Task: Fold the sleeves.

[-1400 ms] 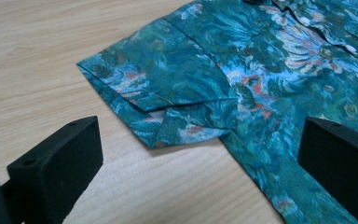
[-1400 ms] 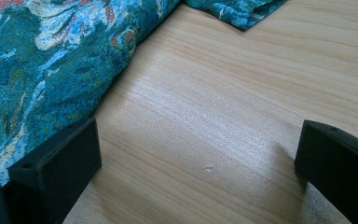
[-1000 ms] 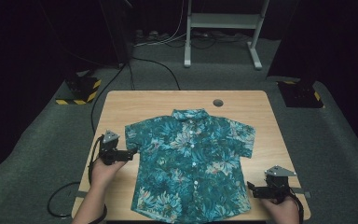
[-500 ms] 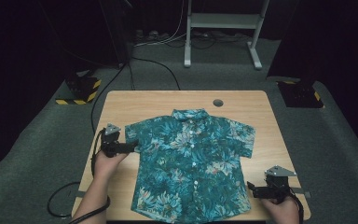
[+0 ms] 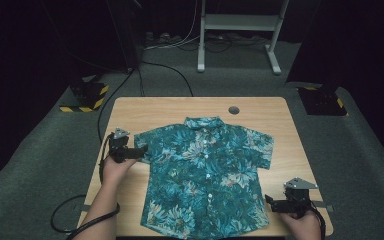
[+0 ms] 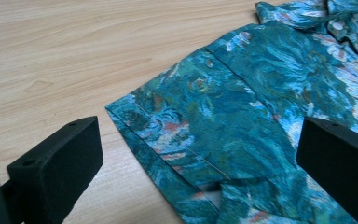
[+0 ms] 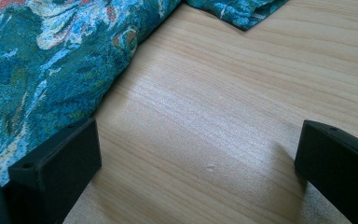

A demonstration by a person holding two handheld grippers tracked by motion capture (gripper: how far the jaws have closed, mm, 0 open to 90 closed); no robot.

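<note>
The left gripper point(image 5: 139, 150), jaws wide and empty, had slid from beside the floral shirt point(image 5: 205, 175), spread flat on the wooden table point(image 5: 170, 107), to its left sleeve point(image 6: 200, 121), probably to grip it, while the open right gripper point(image 5: 271, 202) waited by the hem.

Teal short-sleeve shirt point(image 5: 205, 180) with a busy floral print in blues, whites and a bit of red, lying flat and face up in the lower middle of the high view. It's buttoned, collar toward the top of the frame, hem near the bottom edge. Both sleeves are spread out sideways; the frame-left one has its lower corner slightly folded.
</note>
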